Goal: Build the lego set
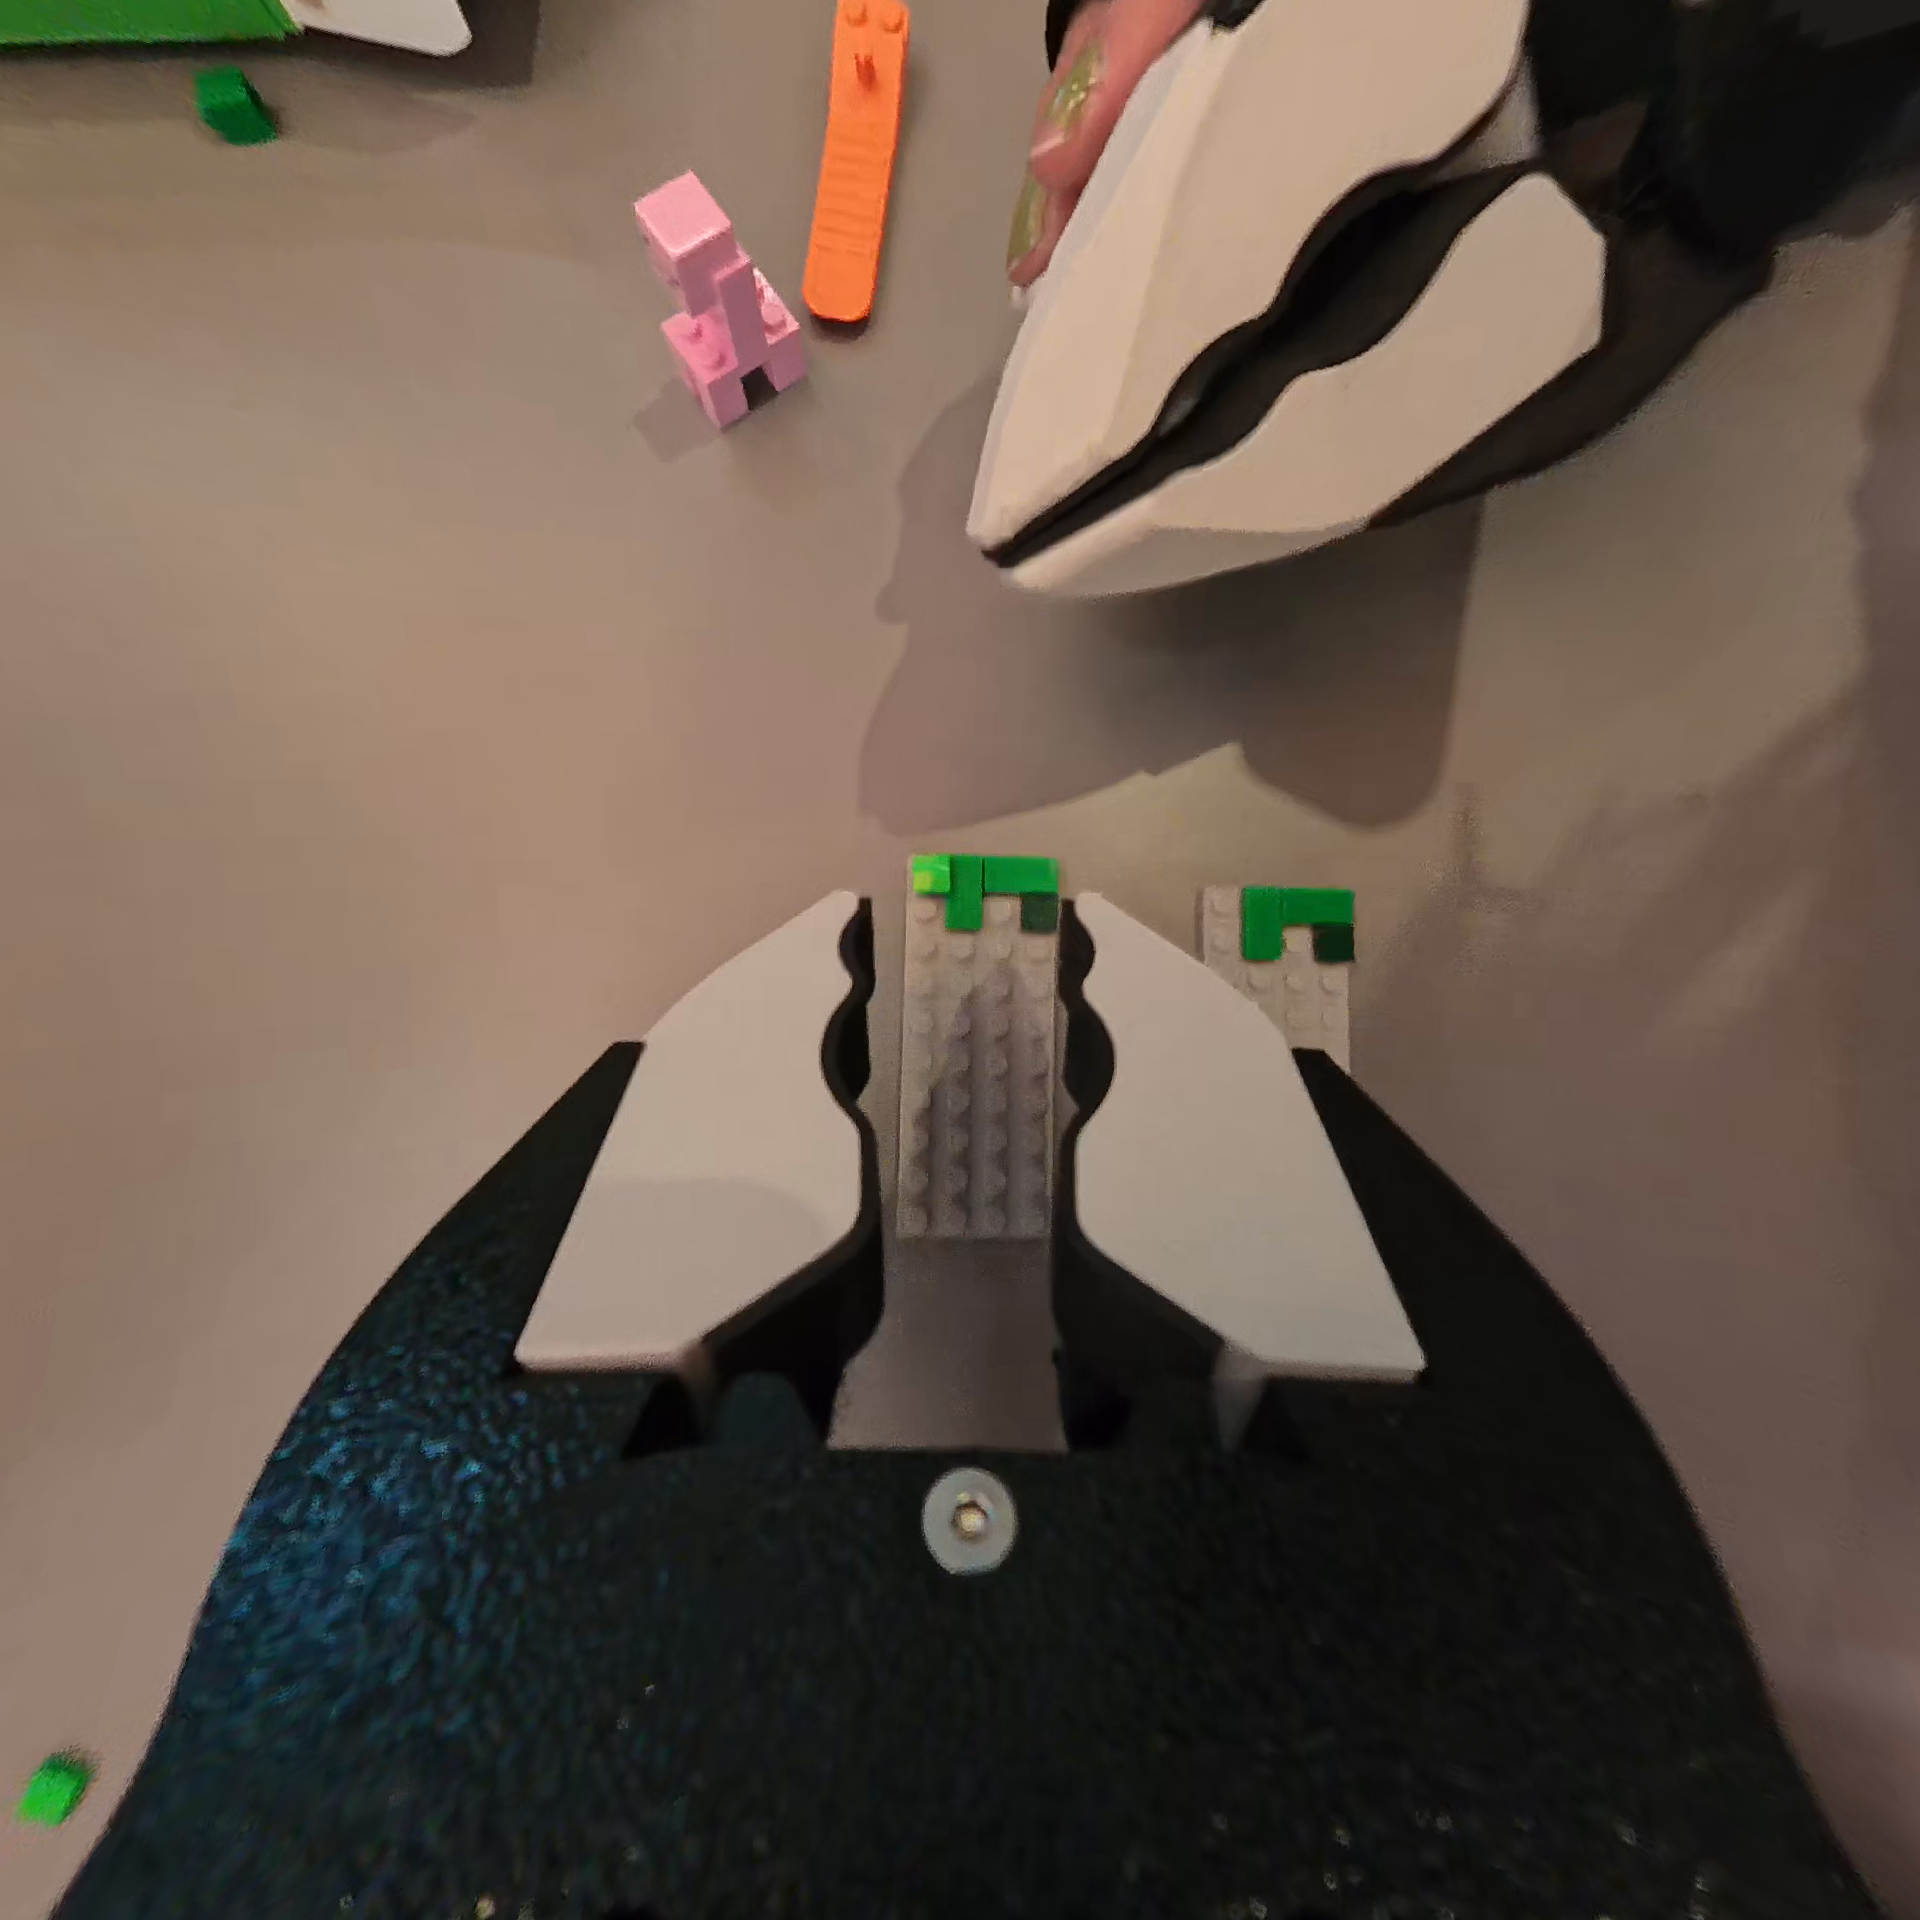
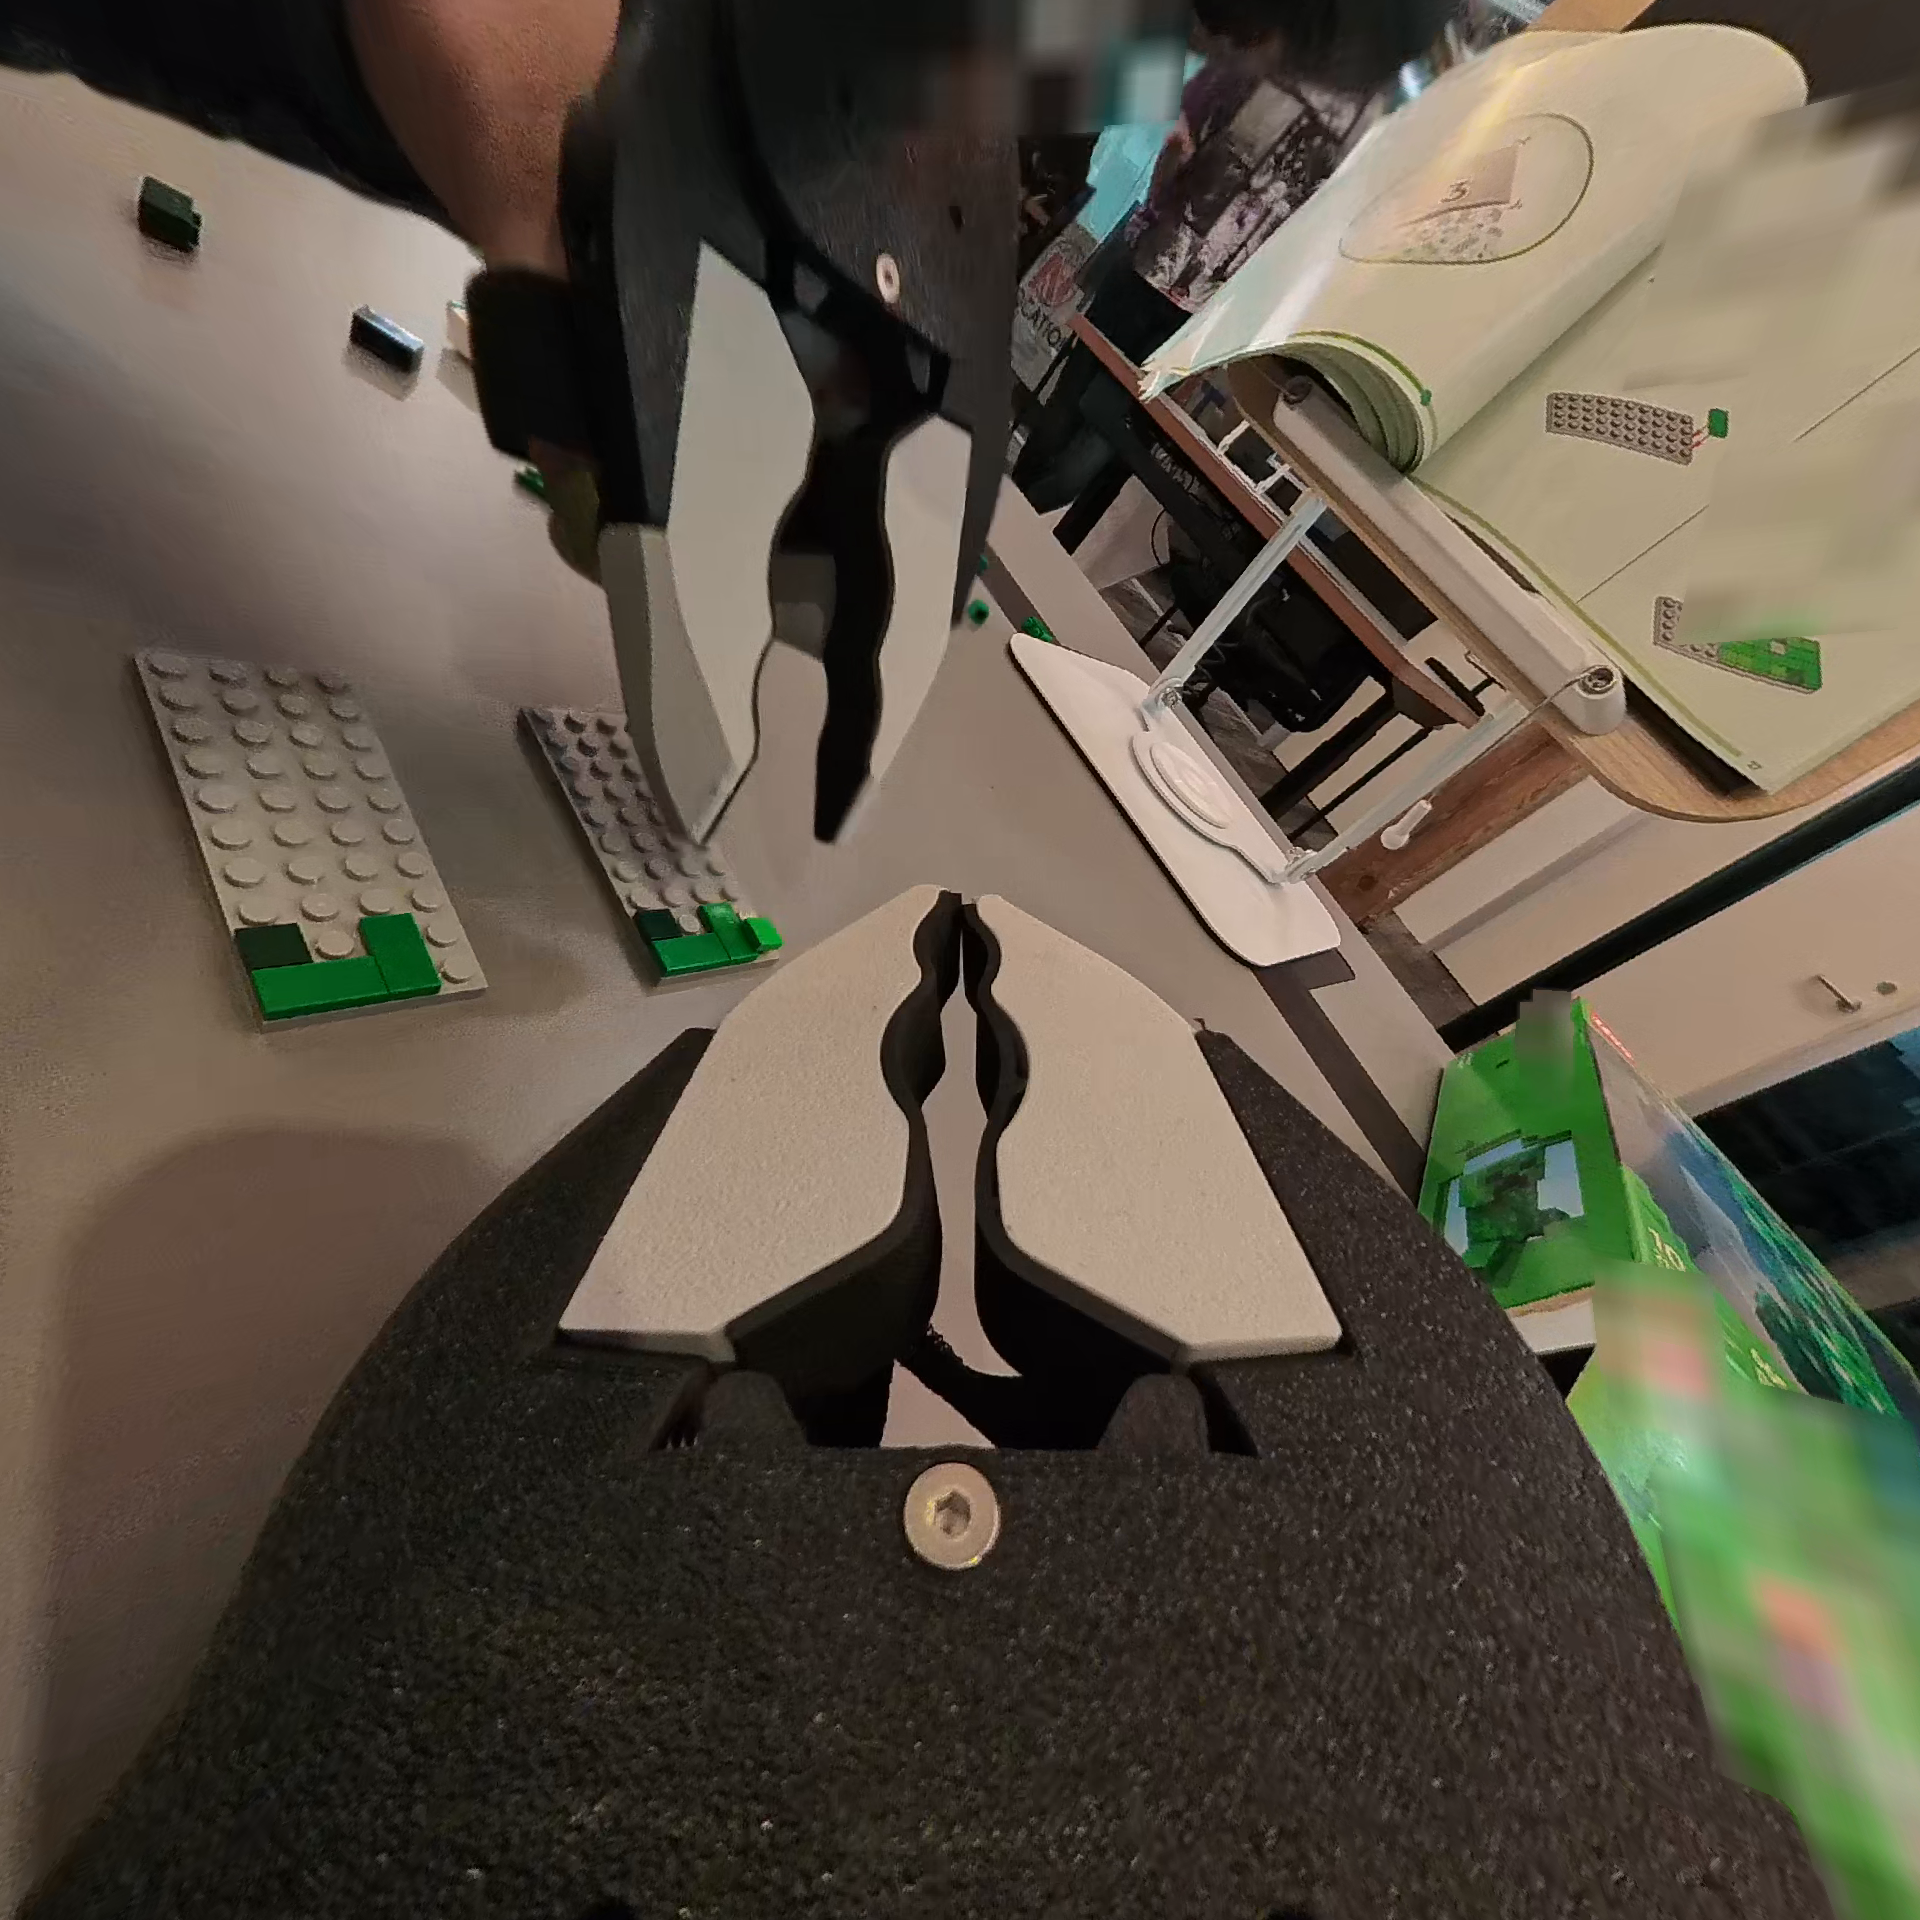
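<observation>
Lego plate point(image 1: 977, 1081) is straddled lengthwise by the open left gripper point(image 1: 971, 935), untouched. The right gripper point(image 2: 958, 914), pinched empty, is held beyond its green end.

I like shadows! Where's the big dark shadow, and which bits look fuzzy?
Left wrist view: the right claw casts a dark shadow on the table, beyond the grey plate. Right wrist view: the green box is smeared and fuzzy at the right edge.
</observation>
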### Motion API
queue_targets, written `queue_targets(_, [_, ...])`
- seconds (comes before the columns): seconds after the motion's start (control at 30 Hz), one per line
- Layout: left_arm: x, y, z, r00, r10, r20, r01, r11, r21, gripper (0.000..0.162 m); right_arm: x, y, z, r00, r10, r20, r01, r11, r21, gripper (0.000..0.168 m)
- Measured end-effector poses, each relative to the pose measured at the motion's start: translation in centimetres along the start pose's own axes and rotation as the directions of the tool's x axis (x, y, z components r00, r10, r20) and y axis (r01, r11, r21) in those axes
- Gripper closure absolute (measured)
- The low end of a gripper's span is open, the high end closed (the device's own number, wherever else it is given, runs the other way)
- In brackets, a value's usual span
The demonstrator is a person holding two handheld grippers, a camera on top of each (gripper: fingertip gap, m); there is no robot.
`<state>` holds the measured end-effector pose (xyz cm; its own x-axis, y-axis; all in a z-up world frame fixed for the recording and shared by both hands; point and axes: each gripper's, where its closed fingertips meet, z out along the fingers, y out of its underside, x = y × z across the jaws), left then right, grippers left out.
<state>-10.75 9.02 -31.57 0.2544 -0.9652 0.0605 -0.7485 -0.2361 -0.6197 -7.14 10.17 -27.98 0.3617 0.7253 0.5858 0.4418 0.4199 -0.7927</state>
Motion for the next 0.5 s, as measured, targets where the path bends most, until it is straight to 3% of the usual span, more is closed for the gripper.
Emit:
queue_targets(0.03, [-0.1,0.2,-0.6,1.000,0.006,0.017,-0.006,1.000,0.014,0.130,0.1,0.0,0.0,1.000,0.000,-0.005,0.000,1.000,-0.002,0.168])
queue_targets(0.13, [0.2,1.5,-1.5,0.999,0.015,0.039,-0.017,0.998,0.059,0.130,0.2,0.0,0.0,1.000,0.003,-0.012,-0.003,1.000,0.000,0.168])
queue_targets(0.3, [0.8,3.1,-0.7,0.998,0.052,0.048,-0.053,0.998,0.024,0.110,0.4,0.1,0.1,1.000,0.025,-0.009,-0.025,1.000,0.000,0.168])
queue_targets(0.5, [0.8,3.8,0.7,0.996,0.087,0.033,-0.085,0.995,-0.060,0.111,0.3,0.1,0.1,1.000,0.017,-0.006,-0.017,1.000,-0.001,0.168])
